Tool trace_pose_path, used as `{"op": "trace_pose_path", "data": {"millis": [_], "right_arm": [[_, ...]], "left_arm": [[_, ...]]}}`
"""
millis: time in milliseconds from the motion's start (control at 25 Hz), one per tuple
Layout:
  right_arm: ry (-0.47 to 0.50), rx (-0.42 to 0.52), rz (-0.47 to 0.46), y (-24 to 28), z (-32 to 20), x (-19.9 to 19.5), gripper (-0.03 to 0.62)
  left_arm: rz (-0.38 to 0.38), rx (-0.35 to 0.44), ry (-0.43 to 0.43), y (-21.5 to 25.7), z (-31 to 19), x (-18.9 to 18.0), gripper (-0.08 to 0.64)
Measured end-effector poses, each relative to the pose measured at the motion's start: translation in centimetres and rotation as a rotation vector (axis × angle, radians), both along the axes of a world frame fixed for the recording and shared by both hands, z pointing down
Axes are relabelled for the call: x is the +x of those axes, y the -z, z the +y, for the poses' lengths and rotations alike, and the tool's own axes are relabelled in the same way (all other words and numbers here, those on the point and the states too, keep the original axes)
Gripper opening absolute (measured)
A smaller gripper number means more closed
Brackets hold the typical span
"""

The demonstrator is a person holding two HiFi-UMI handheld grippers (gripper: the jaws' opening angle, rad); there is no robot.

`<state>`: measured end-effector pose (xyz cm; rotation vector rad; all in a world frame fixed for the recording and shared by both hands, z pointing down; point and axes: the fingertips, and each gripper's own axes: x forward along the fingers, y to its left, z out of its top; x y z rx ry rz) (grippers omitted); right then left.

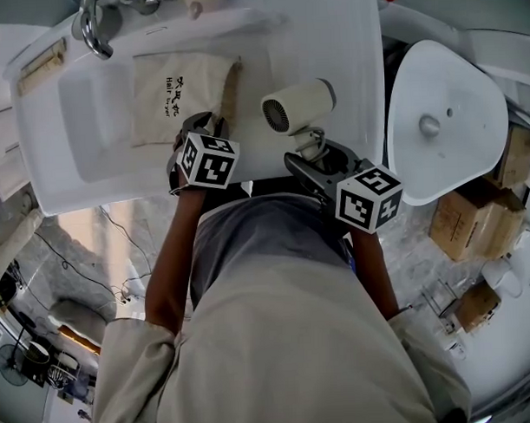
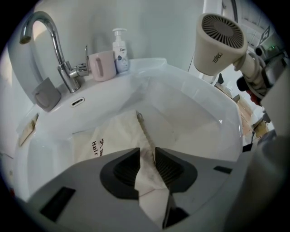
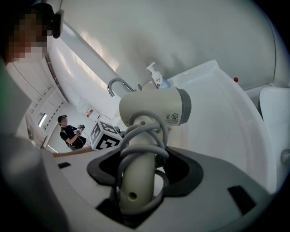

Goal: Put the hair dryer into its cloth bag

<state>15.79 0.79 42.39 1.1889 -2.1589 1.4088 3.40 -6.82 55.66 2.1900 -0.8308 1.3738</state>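
Note:
A cream cloth bag (image 1: 178, 96) with dark print lies flat in the white sink basin (image 1: 88, 126). My left gripper (image 1: 201, 130) is shut on the bag's near edge by the drawstring hem; in the left gripper view the cloth bag (image 2: 118, 136) is pinched between the pads. My right gripper (image 1: 319, 157) is shut on the handle of the cream hair dryer (image 1: 296, 105), held above the sink's right side. In the right gripper view the hair dryer (image 3: 154, 108) stands upright with its grey cord coiled round the handle. The dryer (image 2: 222, 41) also hangs at the left gripper view's upper right.
A chrome faucet (image 2: 54, 50), a pink cup (image 2: 102, 65) and a soap pump bottle (image 2: 120, 50) stand at the sink's back rim. A white toilet (image 1: 440, 122) is to the right of the sink. Cardboard boxes (image 1: 474, 225) lie on the floor.

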Motion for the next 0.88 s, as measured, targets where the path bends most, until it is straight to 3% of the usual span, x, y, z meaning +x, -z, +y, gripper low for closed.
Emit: {"op": "trace_pose_path", "data": {"millis": [320,880], "right_arm": [[0.064,-0.022,0.0,-0.9,0.4,-1.4,0.252],[0.19,-0.063,0.059,-2.7,1.7,-3.3,0.252]], "left_arm": [[0.035,-0.038,0.031,-0.1,-0.1,-0.7,0.057],[0.136,-0.053,0.114,1.4,-0.6,-1.7,0.038]]}}
